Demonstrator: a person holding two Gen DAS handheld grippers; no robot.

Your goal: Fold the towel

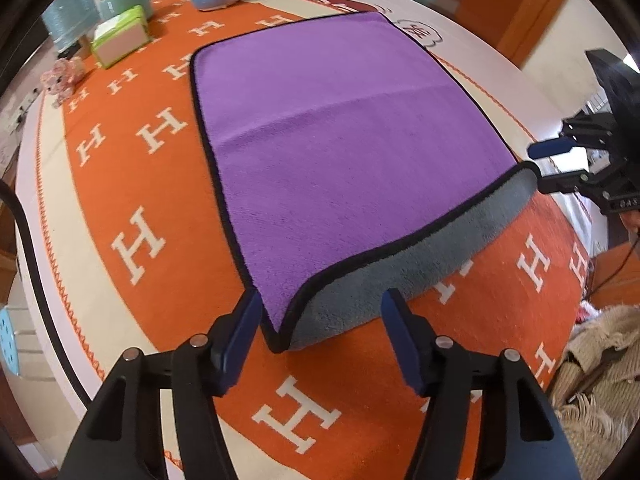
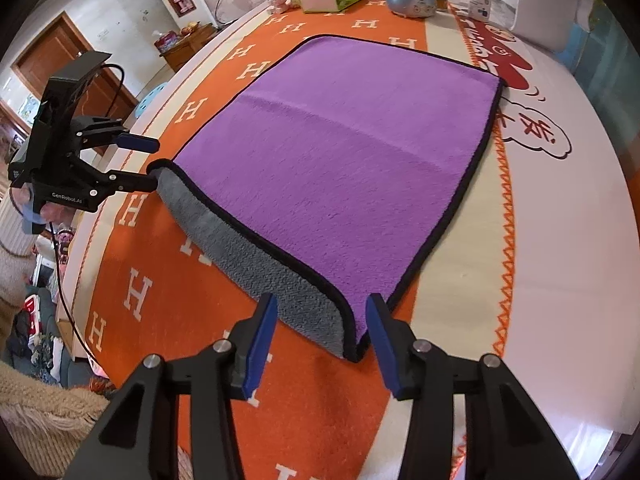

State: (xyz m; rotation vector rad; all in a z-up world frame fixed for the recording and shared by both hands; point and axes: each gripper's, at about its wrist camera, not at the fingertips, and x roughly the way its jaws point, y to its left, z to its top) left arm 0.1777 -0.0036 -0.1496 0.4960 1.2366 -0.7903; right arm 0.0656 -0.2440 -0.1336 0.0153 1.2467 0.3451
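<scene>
Towel on H-lettered blanket; "GenRobot.AI"-marked left gripper.

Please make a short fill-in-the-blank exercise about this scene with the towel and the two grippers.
1. The top face of the towel is ____ in colour.
2. The underside, showing at the towel's near edge, is ____.
3. The jaws of the left gripper and of the right gripper both stand ____.
4. The orange cloth under the towel is printed with the white letter ____.

Missing words: purple; grey; open; H
</scene>
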